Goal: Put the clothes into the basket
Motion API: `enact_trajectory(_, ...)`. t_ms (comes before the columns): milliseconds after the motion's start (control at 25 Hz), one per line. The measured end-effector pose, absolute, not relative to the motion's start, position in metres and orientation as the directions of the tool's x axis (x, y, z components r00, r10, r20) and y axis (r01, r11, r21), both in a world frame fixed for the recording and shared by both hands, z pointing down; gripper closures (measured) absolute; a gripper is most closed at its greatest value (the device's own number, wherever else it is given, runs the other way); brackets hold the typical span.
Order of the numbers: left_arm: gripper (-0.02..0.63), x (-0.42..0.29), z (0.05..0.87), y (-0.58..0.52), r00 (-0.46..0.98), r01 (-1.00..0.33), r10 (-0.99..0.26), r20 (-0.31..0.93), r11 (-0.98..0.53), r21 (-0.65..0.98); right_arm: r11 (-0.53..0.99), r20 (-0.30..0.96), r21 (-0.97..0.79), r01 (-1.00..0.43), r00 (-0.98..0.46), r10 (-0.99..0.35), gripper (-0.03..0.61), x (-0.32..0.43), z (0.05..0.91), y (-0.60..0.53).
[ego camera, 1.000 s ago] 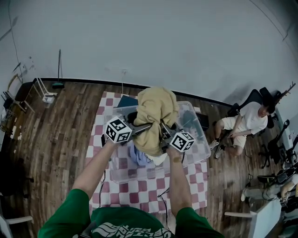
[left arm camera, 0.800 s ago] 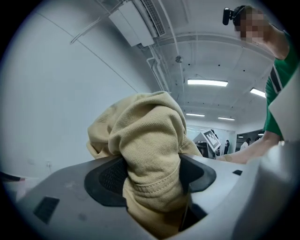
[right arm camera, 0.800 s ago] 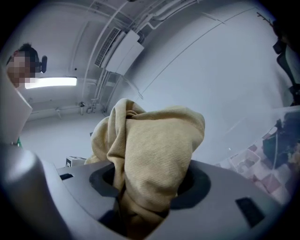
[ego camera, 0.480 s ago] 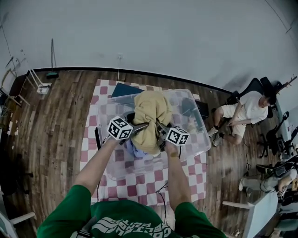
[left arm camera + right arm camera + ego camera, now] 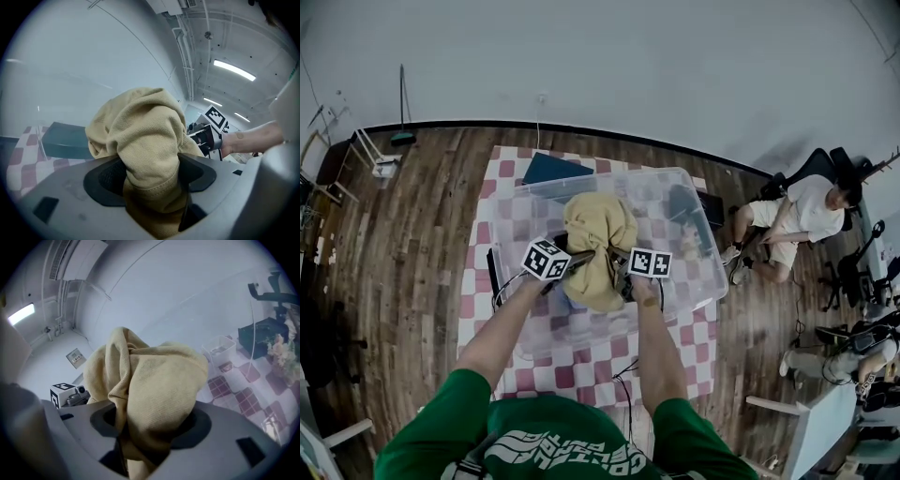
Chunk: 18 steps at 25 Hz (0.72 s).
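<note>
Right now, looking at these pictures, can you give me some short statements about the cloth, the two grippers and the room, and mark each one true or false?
1. The left gripper and the right gripper are both closed on the same tan garment. True.
2. The tan garment lies spread flat on the floor. False: it is bunched up between the two grippers, over the clear bin.
3. The clear bin stands on a checkered rug. True.
4. A person sits at the left side of the head view. False: the seated person is at the right side.
</note>
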<state>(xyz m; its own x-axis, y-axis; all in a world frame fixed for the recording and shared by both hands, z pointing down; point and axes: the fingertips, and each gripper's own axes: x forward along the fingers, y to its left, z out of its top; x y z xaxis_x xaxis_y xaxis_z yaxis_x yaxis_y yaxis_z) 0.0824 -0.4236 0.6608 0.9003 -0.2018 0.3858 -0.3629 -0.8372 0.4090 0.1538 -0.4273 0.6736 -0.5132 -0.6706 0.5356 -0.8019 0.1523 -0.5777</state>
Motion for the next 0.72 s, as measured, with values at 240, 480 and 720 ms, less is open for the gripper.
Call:
enact_trajectory(240, 0.291, 0.083, 0.696, -0.421, 0.854, -0.413, -0.196, 0.482, -0.82, 0.397, 0.084, 0.653, -0.538, -0.839, -0.478, -0.588, 0.33, 0.157, 0.71, -0.423)
enact_trajectory(480, 0.291, 0.078, 0.725, -0.412, 0.814, -0.434, -0.162, 0.558, -0.808, 0.399, 0.073, 0.727, -0.472, -0.878, -0.435, -0.531, 0.33, 0.155, 0.736, -0.413)
enact_trajectory(720, 0.29, 0.073, 0.738, -0.408, 0.784, -0.448, -0.148, 0.603, -0.808, 0.384, 0.072, 0.76, -0.441, -0.895, -0.415, -0.501, 0.329, 0.153, 0.748, -0.408)
